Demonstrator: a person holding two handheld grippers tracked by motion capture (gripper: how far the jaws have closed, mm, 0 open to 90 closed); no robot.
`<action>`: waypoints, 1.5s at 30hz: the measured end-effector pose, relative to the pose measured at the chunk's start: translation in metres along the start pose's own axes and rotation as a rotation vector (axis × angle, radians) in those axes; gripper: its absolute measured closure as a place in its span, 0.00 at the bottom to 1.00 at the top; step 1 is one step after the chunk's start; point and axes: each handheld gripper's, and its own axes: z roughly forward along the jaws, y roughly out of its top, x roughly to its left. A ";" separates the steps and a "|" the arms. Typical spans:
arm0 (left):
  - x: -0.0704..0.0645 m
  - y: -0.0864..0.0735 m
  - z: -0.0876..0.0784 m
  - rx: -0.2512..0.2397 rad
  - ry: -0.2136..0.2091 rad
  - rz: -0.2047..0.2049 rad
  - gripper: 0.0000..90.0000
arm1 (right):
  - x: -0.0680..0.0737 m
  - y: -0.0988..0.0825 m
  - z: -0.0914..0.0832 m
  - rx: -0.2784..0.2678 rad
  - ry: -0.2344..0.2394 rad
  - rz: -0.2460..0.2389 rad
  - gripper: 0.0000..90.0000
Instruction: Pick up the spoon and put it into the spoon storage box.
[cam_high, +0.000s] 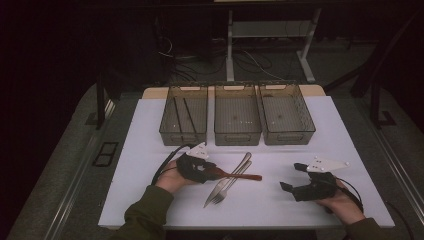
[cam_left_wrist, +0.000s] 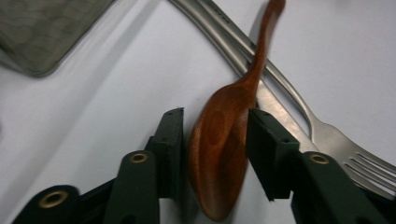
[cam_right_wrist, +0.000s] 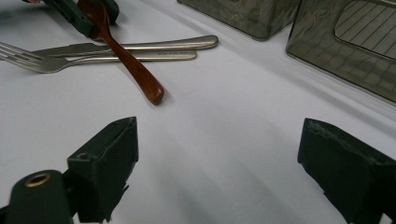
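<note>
High view: the left gripper (cam_high: 200, 168) sits at the bowl end of a wooden spoon (cam_high: 235, 175), whose handle runs away from it toward the right gripper (cam_high: 300, 181), crossing over a metal fork (cam_high: 220, 192) and table knife (cam_high: 235, 172) that lie side by side on the white table (cam_high: 150, 200). Three grey bins (cam_high: 237, 120) stand beyond both tools; the leftmost holds dark chopsticks (cam_high: 182, 116). The left hand is plainly the nearer one.

Left gripper view: the spoon's bowl (cam_left_wrist: 222, 154) stands on edge between the two pads (cam_left_wrist: 170, 140), long axis pointing straight ahead from the jaws. The right-hand pad touches the bowl's rim; the other looks just shy of it, so I cannot tell if the grip is firm.

Right gripper view: its jaws stand wide, nothing between them, bare table ahead. The spoon's handle tip (cam_right_wrist: 152, 91) lies ahead and to the left, well apart.
</note>
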 end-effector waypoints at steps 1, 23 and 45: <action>-0.001 0.000 0.000 -0.001 -0.001 0.002 0.63 | 0.000 0.000 0.000 0.000 0.000 0.000 0.13; -0.004 0.001 -0.001 0.027 -0.045 0.054 0.83 | 0.000 0.000 0.000 0.005 0.000 -0.002 0.13; -0.005 0.005 -0.007 -0.004 -0.013 0.030 0.87 | 0.000 0.000 -0.001 0.005 -0.001 -0.002 0.13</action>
